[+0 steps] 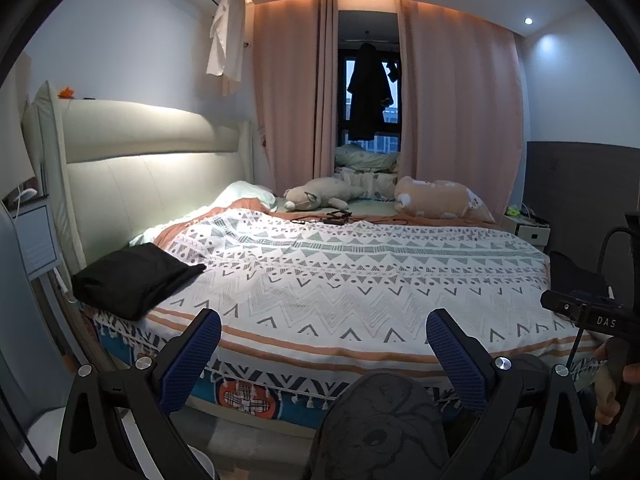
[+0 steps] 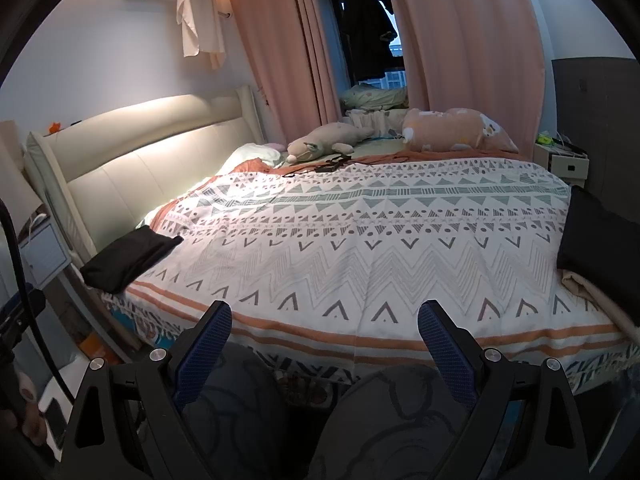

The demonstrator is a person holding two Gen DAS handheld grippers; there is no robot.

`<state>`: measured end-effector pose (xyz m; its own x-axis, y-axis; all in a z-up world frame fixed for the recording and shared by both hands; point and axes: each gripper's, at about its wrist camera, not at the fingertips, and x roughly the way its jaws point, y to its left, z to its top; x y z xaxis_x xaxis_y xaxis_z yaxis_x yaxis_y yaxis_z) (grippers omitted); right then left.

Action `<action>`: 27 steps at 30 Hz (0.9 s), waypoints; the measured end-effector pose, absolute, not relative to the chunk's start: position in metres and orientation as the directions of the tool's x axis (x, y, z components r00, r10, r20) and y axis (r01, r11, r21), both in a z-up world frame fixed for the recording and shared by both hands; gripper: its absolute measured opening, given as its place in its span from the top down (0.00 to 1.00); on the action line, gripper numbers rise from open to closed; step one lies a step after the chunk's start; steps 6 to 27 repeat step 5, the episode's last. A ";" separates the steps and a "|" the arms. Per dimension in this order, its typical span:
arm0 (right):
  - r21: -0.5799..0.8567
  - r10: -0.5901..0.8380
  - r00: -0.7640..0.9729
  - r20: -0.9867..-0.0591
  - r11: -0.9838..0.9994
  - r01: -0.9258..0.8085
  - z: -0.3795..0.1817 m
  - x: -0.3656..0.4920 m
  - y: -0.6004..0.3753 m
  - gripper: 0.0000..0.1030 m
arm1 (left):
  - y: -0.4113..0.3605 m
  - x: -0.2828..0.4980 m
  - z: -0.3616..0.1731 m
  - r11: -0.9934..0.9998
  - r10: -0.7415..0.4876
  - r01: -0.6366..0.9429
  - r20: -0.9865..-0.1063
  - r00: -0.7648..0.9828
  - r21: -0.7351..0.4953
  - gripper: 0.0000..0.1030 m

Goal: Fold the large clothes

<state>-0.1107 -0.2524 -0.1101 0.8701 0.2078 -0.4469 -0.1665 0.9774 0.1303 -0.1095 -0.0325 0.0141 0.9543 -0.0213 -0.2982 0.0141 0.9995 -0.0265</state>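
Observation:
A folded black garment [image 1: 134,278] lies at the left front corner of the bed, near the headboard; the right wrist view shows it too [image 2: 130,258]. Another dark garment [image 2: 600,240] rests on beige cloth at the bed's right edge. My left gripper [image 1: 323,338] hangs open above the near edge of the bed, nothing between its blue pads. My right gripper [image 2: 325,330] is open as well, over the same edge. In the left wrist view the right gripper's black body [image 1: 588,312] shows at the far right, held by a hand [image 1: 612,384].
The patterned bedspread [image 1: 340,280] covers the bed. Two plush toys [image 1: 320,196] and a black cable lie at the far side by pink curtains [image 1: 456,112]. A padded headboard [image 1: 140,168] stands left, a white nightstand [image 1: 528,232] right. Knees in grey trousers [image 2: 400,420] are below.

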 end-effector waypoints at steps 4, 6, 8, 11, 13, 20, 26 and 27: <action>0.138 0.211 0.870 -0.445 0.976 -0.166 -0.106 -0.116 -0.252 0.08 | -0.031 -0.116 0.016 0.999 -0.027 0.021 -0.286 0.958 -0.024 0.00; 0.156 0.227 0.865 -0.447 0.972 -0.174 -0.105 -0.117 -0.252 0.08 | -0.031 -0.117 0.017 1.000 -0.027 0.022 -0.282 0.959 -0.023 0.00; 0.156 0.227 0.865 -0.447 0.972 -0.174 -0.105 -0.117 -0.252 0.08 | -0.031 -0.117 0.017 1.000 -0.027 0.022 -0.282 0.959 -0.023 0.00; 0.156 0.227 0.865 -0.447 0.972 -0.174 -0.105 -0.117 -0.252 0.08 | -0.031 -0.117 0.017 1.000 -0.027 0.022 -0.282 0.959 -0.023 0.00; 0.156 0.227 0.865 -0.447 0.972 -0.174 -0.105 -0.117 -0.252 0.08 | -0.031 -0.117 0.017 1.000 -0.027 0.022 -0.282 0.959 -0.023 0.00; 0.156 0.227 0.865 -0.447 0.972 -0.174 -0.105 -0.117 -0.252 0.08 | -0.031 -0.117 0.017 1.000 -0.027 0.022 -0.282 0.959 -0.023 0.00; 0.156 0.227 0.865 -0.447 0.972 -0.174 -0.105 -0.117 -0.252 0.08 | -0.031 -0.117 0.017 1.000 -0.027 0.022 -0.282 0.959 -0.023 0.00; 0.156 0.227 0.865 -0.447 0.972 -0.174 -0.105 -0.117 -0.252 0.08 | -0.031 -0.117 0.017 1.000 -0.027 0.022 -0.282 0.959 -0.023 0.00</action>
